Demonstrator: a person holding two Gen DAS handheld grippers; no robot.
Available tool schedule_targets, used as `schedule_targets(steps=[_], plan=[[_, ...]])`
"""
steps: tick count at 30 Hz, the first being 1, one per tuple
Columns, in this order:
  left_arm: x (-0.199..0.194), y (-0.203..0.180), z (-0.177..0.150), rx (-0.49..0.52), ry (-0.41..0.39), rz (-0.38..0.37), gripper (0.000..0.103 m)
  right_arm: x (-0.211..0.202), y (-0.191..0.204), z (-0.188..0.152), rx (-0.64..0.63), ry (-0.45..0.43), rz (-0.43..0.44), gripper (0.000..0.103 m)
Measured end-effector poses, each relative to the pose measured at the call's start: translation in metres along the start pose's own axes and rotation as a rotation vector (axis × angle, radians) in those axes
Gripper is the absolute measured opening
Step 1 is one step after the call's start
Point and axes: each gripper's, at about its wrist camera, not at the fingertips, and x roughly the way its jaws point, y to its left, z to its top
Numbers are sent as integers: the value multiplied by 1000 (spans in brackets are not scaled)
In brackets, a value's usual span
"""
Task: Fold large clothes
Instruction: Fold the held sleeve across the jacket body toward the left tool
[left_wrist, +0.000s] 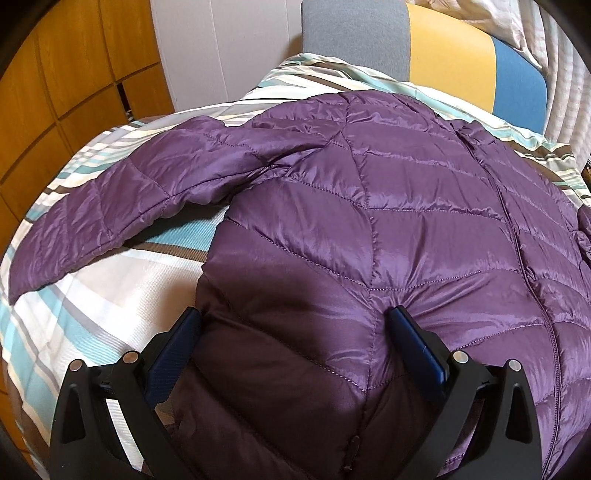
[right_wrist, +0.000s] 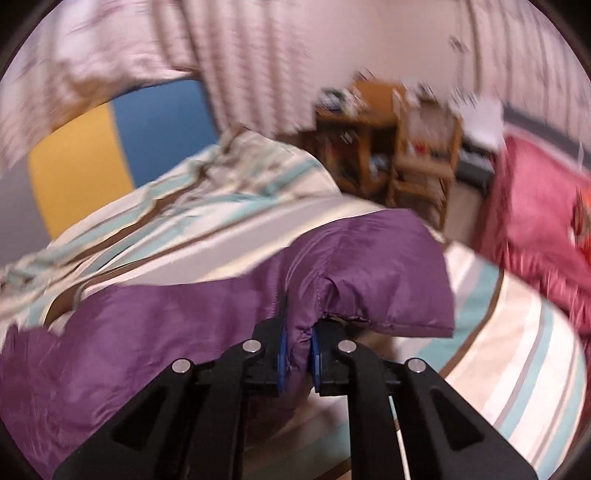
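Observation:
A purple quilted puffer jacket (left_wrist: 388, 206) lies front up on a striped bed (left_wrist: 110, 295), zipper running down its right side, one sleeve (left_wrist: 122, 195) spread out to the left. My left gripper (left_wrist: 295, 317) is open, its fingers straddling the jacket's lower left hem and pressing into the padding. In the right wrist view my right gripper (right_wrist: 298, 332) is shut on a fold of the jacket's other sleeve (right_wrist: 369, 273) and holds it lifted above the bed. That view is motion-blurred.
A grey, yellow and blue headboard (left_wrist: 443, 55) stands behind the bed, with wooden cupboards (left_wrist: 55, 92) at the left. In the right wrist view a wooden shelf unit (right_wrist: 388, 147) and a pink cushion (right_wrist: 535, 206) sit beyond the bed's right edge.

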Motion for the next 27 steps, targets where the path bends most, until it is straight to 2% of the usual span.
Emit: schedule_targets(steps=[4,13,19,27], plan=[[0,0,0,-1,0,-1,100,-33,52,-12,-133,-90,54,9],[1,0,1,-6,0,-8,100,-112,184,-56,-440,-214,305,8],[1,2,0,-11,-1,-12,100,-131,253,-103,-642,-255,394,8],[1,2,0,-10,-1,-12,100,-142,316,-160,-815,-264,516,8]])
